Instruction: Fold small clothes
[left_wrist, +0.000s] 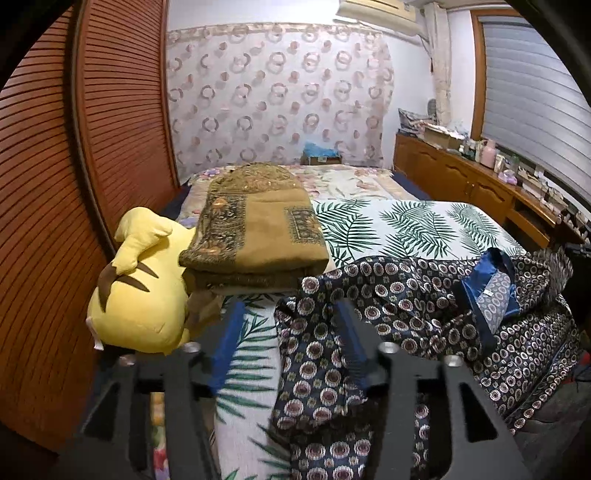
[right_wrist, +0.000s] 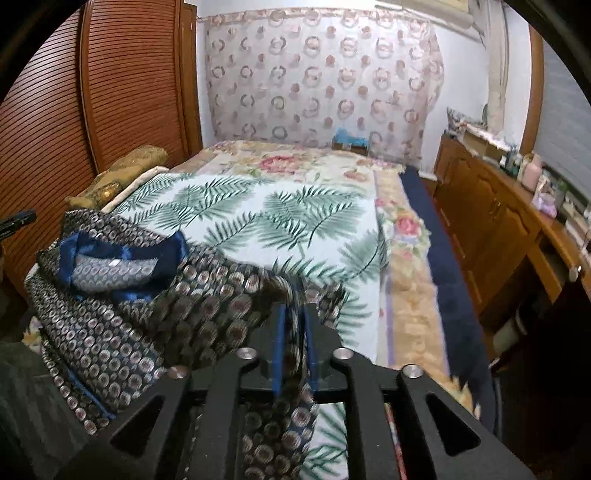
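Right gripper (right_wrist: 294, 332) of mine pinches a fold of the thin, slippery shirt (right_wrist: 122, 317) crumpled at the bed's (right_wrist: 402, 295) near edge, left gripper (left_wrist: 288, 332) spread wide over its limp hem.

From the left wrist view, the leaf-print sheet (left_wrist: 406, 225) lies bare toward one o'clock. A folded brown blanket (left_wrist: 258, 229) and a yellow plush toy (left_wrist: 144, 284) block eleven and ten o'clock. The patterned shirt (left_wrist: 424, 295) spreads toward three o'clock; the slatted wardrobe (left_wrist: 55, 221) walls off nine.
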